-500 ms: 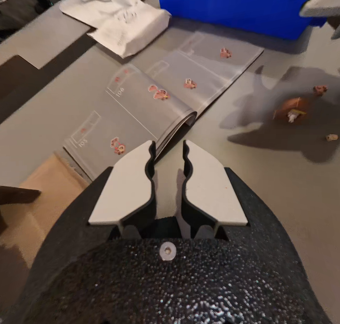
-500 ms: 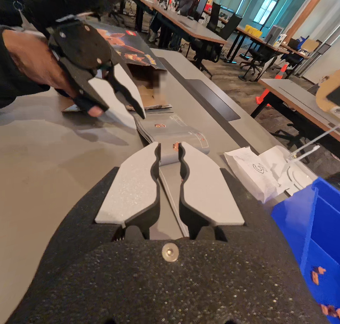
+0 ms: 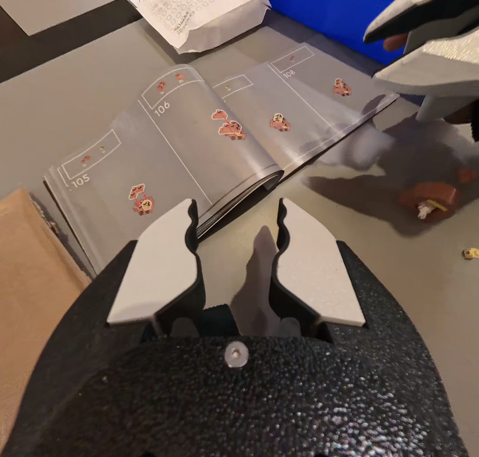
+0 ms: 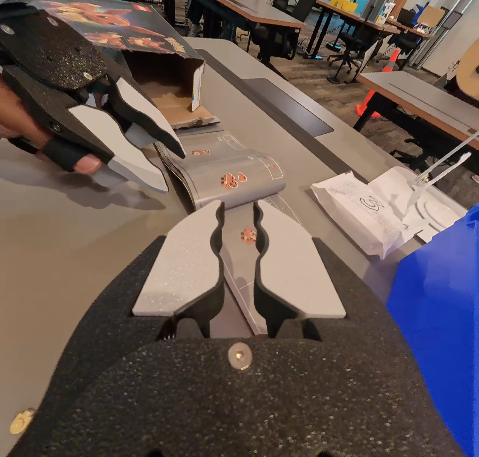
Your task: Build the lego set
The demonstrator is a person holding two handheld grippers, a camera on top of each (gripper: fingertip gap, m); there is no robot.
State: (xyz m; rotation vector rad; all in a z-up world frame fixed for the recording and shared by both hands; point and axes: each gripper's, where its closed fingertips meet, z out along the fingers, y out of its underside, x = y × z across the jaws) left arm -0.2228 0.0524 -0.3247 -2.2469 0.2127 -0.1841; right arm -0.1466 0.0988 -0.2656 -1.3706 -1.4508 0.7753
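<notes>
A grey tabletop (image 3: 337, 250) carries an open grey instruction booklet (image 3: 181, 143), its left pages curled up in a hump. A torn-open cardboard box (image 4: 166, 81) lies at the booklet's far left end. A white paper bag (image 3: 207, 11) lies just beyond the booklet, beside a blue bin (image 3: 324, 8). To the booklet's right sit a small brown brick assembly (image 3: 430, 200) and, nearer, a tiny tan piece (image 3: 470, 253). A dark inset panel (image 4: 285, 107) runs along the far edge.
</notes>
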